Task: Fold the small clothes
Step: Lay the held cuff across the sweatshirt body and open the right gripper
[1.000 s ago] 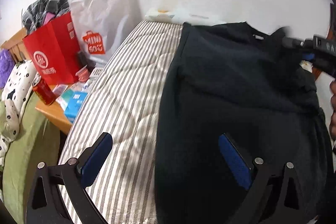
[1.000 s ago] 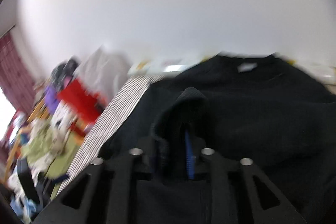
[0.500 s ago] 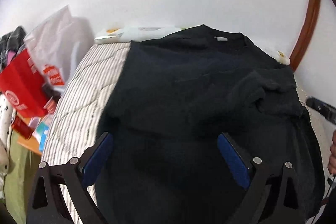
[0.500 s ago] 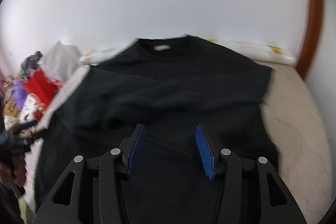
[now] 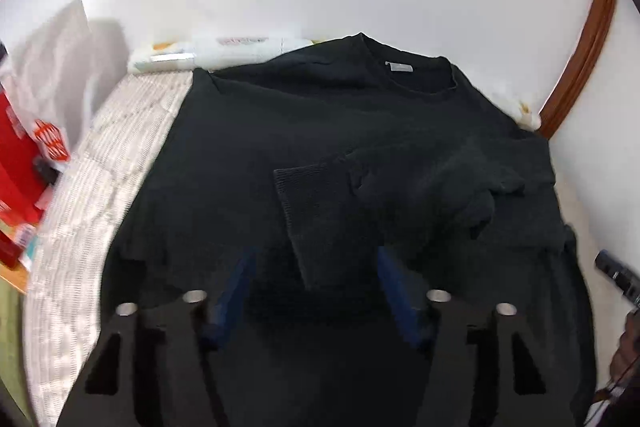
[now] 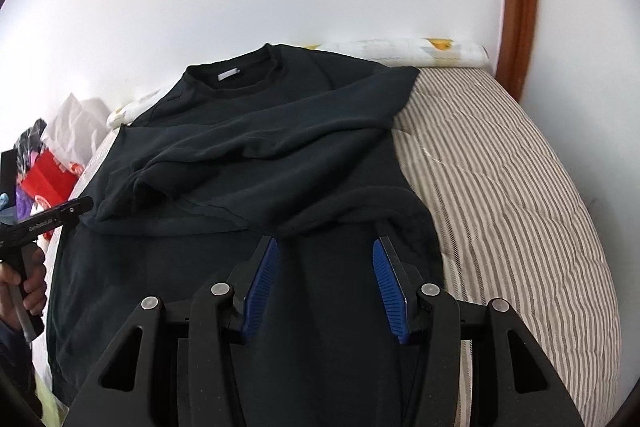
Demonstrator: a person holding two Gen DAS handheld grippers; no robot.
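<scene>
Both sleeves now lie folded across the chest of the black sweatshirt (image 6: 280, 131), and the right hand-held gripper (image 6: 324, 283), which was clamped on a cuff, hovers over the hem with its jaws apart, holding nothing. Beyond it, the left hand-held gripper (image 5: 316, 291) also stands apart and empty, just short of the ribbed cuff (image 5: 316, 211). Around the sweatshirt spreads the striped bed (image 6: 500, 187). Lifting the hem carelessly could slide those loose sleeves off again.
</scene>
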